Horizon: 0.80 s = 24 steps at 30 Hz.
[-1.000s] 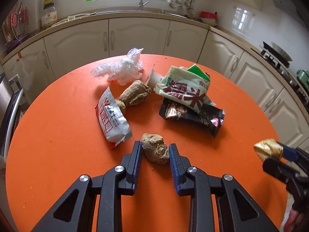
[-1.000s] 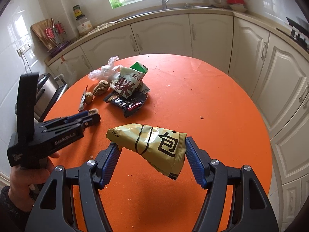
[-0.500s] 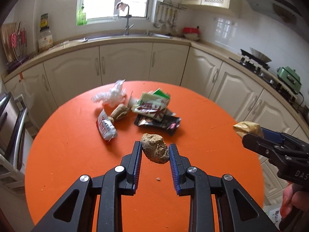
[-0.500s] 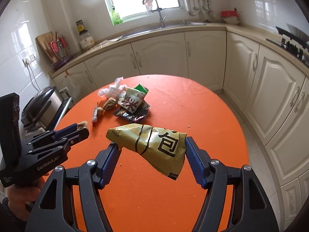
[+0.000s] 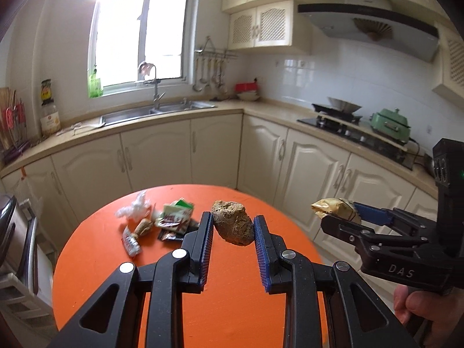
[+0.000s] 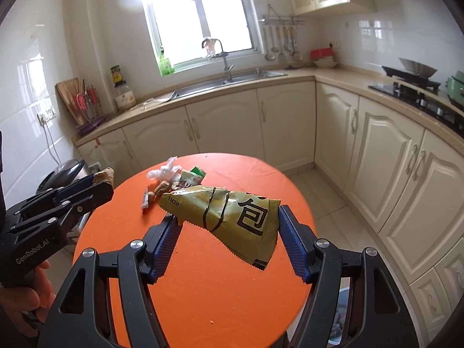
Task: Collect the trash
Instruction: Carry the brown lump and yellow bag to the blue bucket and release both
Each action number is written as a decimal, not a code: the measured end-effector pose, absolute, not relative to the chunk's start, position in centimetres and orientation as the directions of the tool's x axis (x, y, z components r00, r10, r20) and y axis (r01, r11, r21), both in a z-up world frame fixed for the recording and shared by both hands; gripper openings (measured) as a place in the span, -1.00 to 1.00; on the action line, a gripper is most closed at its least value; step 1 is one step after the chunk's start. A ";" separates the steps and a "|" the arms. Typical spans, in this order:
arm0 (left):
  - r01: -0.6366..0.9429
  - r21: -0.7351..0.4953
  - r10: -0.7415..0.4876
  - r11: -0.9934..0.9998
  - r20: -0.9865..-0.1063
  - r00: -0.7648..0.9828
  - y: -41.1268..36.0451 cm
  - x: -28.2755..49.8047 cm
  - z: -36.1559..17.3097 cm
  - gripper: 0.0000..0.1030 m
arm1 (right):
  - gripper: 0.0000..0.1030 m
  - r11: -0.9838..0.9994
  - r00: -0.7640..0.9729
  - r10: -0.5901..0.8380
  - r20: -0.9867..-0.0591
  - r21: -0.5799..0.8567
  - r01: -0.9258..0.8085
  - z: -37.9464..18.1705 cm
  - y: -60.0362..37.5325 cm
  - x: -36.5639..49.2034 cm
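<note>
So I've got my left gripper [image 5: 233, 226] clamped on a brown crumbly lump [image 5: 232, 221], held up in the air above the orange table [image 5: 220, 304]. My right gripper [image 6: 229, 226] is squeezing a crinkled yellow-green snack bag [image 6: 229, 211] by both ends, also off the surface. The remaining wrappers [image 5: 174, 219] and a clear plastic wad [image 5: 134, 207] sit bunched near the table's far-left edge.

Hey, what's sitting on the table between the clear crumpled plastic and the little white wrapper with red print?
A brown lump lies between the clear plastic and the white wrapper on the orange table, clearest in the left wrist view.
</note>
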<state>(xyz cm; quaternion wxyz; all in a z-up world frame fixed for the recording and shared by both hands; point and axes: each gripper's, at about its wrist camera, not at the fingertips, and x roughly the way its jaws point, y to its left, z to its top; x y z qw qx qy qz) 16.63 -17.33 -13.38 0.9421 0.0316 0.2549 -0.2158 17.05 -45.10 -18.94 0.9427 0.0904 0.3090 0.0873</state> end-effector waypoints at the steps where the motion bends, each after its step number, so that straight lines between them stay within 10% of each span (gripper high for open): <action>1: 0.437 -0.048 -0.403 0.898 -0.487 0.775 -17.7 16.1 -13.1 -0.55 | 0.32 0.970 0.801 0.208 -0.561 0.222 -0.096 -18.5 -45.7 16.6; 12: 0.625 -0.067 -0.574 0.778 -0.482 0.662 -25.7 13.8 -12.7 -0.54 | 0.32 0.973 0.839 0.045 -0.542 0.214 0.086 -17.1 -54.5 11.8; 24: 0.760 -0.136 -0.623 0.636 -0.672 0.401 -38.3 16.9 -20.3 -0.54 | 0.32 0.890 0.731 -0.123 -0.672 0.251 0.380 -25.6 -67.8 8.5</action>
